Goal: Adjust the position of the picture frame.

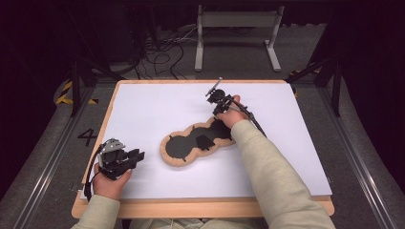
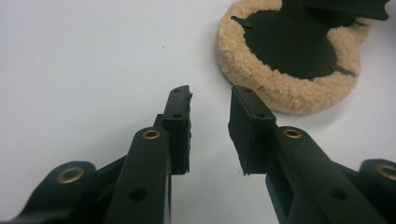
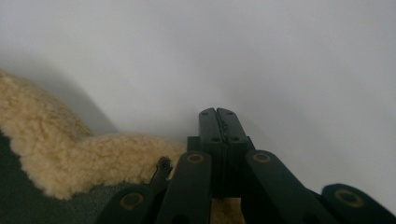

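Now the right gripper (image 1: pixel 220 110), jaws pressed together, sits at the fleece pad's (image 1: pixel 175 161) far end; the left gripper (image 1: pixel 136 157) waits near it, spread and empty.

My left hand (image 1: pixel 111 183) rests low at the near left, holding the left gripper (image 1: pixel 135 156) level and pointed to the right, its jaws parted with nothing between them. My right forearm reaches forward and across, sleeve to the wrist, and the right gripper (image 3: pixel 218 122) has its jaws pressed flat together.
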`<state>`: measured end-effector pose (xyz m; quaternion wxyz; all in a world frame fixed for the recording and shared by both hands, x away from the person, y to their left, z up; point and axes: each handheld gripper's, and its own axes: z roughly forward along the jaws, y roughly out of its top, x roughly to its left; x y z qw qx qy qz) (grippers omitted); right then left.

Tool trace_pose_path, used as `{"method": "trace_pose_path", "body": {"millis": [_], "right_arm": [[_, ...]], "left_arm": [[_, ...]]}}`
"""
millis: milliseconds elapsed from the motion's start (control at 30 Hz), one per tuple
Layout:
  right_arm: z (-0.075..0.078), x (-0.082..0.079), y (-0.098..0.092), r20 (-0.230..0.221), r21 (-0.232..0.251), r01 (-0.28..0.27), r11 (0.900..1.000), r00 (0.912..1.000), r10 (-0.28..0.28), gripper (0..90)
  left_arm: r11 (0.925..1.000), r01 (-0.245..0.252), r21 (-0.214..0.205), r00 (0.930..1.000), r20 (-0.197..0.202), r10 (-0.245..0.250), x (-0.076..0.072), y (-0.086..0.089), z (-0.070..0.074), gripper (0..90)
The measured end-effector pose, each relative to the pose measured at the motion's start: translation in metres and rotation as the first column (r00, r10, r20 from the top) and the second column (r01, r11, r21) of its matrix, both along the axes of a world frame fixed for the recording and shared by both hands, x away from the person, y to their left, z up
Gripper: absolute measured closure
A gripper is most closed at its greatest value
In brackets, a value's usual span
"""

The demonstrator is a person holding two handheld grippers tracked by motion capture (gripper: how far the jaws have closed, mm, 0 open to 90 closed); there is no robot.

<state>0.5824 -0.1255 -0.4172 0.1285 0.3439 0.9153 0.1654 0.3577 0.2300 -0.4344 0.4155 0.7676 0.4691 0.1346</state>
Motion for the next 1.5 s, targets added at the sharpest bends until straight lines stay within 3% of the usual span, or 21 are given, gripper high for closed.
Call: {"method": "trace_pose_path", "body": {"millis": [100, 400, 667, 833, 900, 1033, 1100, 1300, 1500], "right_arm": [[-0.001, -0.01, -0.011, -0.017, 0.032, 0.01, 0.9994, 0.9998, -0.01, 90.0], [0.0, -0.039, -0.033, -0.067, 0.055, 0.0, 0.9985, 0.9978, 0.004, 90.0], [-0.001, -0.07, -0.045, -0.072, 0.069, -0.009, 0.9976, 0.9973, 0.014, 90.0], [-0.001, -0.08, -0.051, -0.073, 0.088, -0.005, 0.9961, 0.9972, 0.012, 90.0], [-0.001, -0.083, -0.053, -0.06, 0.095, -0.002, 0.9955, 0.9982, 0.008, 90.0], [0.011, -0.095, -0.058, 0.075, 0.139, 0.015, 0.9902, 0.9968, -0.025, 90.0], [0.018, -0.104, -0.059, 0.105, 0.173, -0.003, 0.9849, 0.9943, -0.015, 90.0], [0.028, -0.123, -0.061, 0.116, 0.216, -0.04, 0.9756, 0.9931, 0.015, 90.0], [0.031, -0.146, -0.059, 0.128, 0.296, -0.108, 0.9492, 0.9891, 0.073, 90.0]], "left_arm": [[0.9999, 0.012, -0.007, 0.9999, 0.003, -0.012, 0.003, -0.001, 0.002, 69.2], [0.9981, 0.06, -0.015, 0.9982, -0.008, -0.06, 0.006, -0.012, 0.001, 68.2], [0.9945, 0.096, -0.04, 0.9952, -0.013, -0.097, 0.009, -0.016, 0.003, 66.7], [0.993, 0.112, -0.037, 0.9935, -0.014, -0.113, 0.013, -0.018, 0.003, 66.5], [0.9923, 0.117, -0.038, 0.9929, -0.014, -0.118, 0.016, -0.019, 0.003, 66.5], [0.9909, 0.126, -0.046, 0.9919, -0.008, -0.127, 0.021, -0.024, 0.004, 66.6], [0.9904, 0.132, -0.04, 0.9911, -0.008, -0.133, 0.024, -0.026, 0.003, 66.7], [0.9889, 0.142, -0.045, 0.9899, -0.005, -0.142, 0.027, -0.033, 0.005, 65.6], [0.9882, 0.15, -0.031, 0.9886, 0.009, -0.15, 0.03, -0.035, 0.006, 65.3]]}}
